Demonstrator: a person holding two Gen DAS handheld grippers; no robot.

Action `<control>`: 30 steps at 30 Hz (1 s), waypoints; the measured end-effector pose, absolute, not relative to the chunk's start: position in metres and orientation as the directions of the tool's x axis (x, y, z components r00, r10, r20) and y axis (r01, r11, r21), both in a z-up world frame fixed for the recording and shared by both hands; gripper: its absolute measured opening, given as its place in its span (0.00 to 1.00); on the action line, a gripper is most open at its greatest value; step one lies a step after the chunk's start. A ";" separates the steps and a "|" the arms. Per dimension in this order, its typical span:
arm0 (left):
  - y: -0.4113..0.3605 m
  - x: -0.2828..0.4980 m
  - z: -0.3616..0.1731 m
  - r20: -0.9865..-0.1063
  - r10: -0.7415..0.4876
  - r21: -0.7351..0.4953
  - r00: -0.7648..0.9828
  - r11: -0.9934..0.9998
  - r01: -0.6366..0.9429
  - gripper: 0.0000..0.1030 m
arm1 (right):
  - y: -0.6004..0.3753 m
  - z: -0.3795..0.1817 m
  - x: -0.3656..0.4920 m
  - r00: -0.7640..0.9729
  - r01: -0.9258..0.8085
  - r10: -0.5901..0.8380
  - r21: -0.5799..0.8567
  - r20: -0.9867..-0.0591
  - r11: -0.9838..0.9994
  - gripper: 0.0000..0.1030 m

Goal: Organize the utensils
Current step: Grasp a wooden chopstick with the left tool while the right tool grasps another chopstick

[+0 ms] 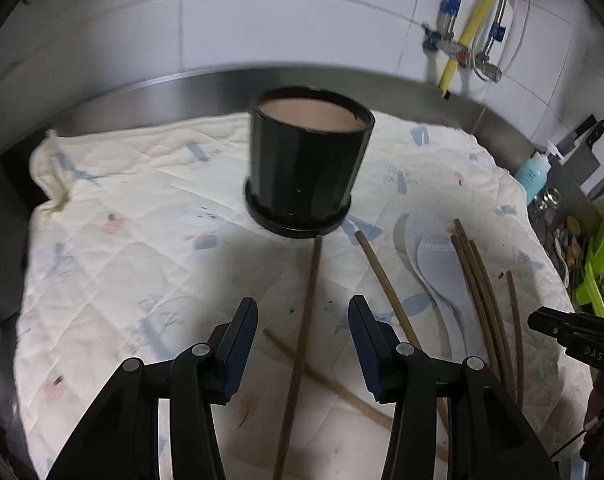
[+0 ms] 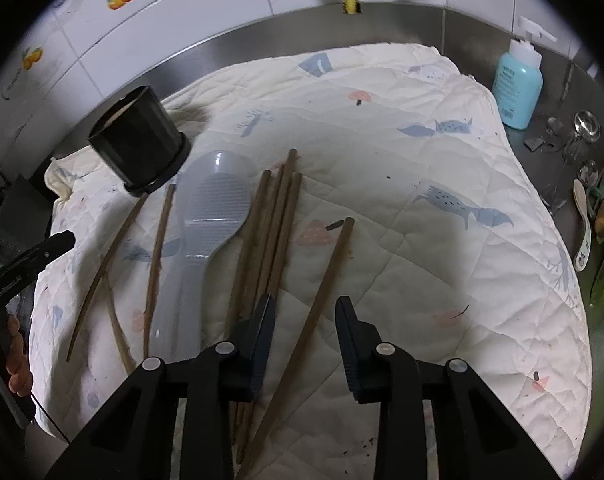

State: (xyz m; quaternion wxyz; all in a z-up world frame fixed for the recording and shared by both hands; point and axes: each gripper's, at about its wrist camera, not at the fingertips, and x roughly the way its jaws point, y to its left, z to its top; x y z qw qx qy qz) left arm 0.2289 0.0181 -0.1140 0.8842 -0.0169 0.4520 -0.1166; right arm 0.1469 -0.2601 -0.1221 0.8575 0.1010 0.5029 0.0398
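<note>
A black round holder [image 1: 308, 164] stands empty on a quilted cream cloth [image 1: 141, 248]; it also shows in the right wrist view [image 2: 139, 140]. Several brown chopsticks lie on the cloth. My left gripper [image 1: 303, 314] is open, low over one chopstick [image 1: 304, 336] that points at the holder. My right gripper [image 2: 306, 312] is open over a single chopstick [image 2: 322, 292], right of a bundle of chopsticks [image 2: 273, 224]. Two white rice paddles [image 2: 213, 208] lie between the chopsticks; they also show in the left wrist view [image 1: 438, 264].
A steel counter rim [image 1: 181, 88] and tiled wall run behind the cloth. A blue soap bottle [image 2: 516, 84], spoons [image 2: 582, 224] and a green rack [image 1: 598, 260] sit at the right. Knives [image 1: 582, 148] hang at the far right.
</note>
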 end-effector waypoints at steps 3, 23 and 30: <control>0.012 0.248 -0.127 -0.809 -0.241 -0.145 0.537 0.966 0.215 0.49 | -0.263 -0.126 0.151 0.484 0.050 0.172 0.223 -0.858 0.973 0.31; -0.015 0.303 -0.177 -0.866 -0.278 -0.166 0.416 0.944 0.285 0.22 | -0.264 -0.134 0.167 0.460 0.074 0.171 0.229 -0.871 0.971 0.29; -0.025 0.309 -0.178 -0.871 -0.260 -0.135 0.418 0.943 0.305 0.19 | -0.259 -0.139 0.172 0.448 0.066 0.166 0.217 -0.879 0.974 0.29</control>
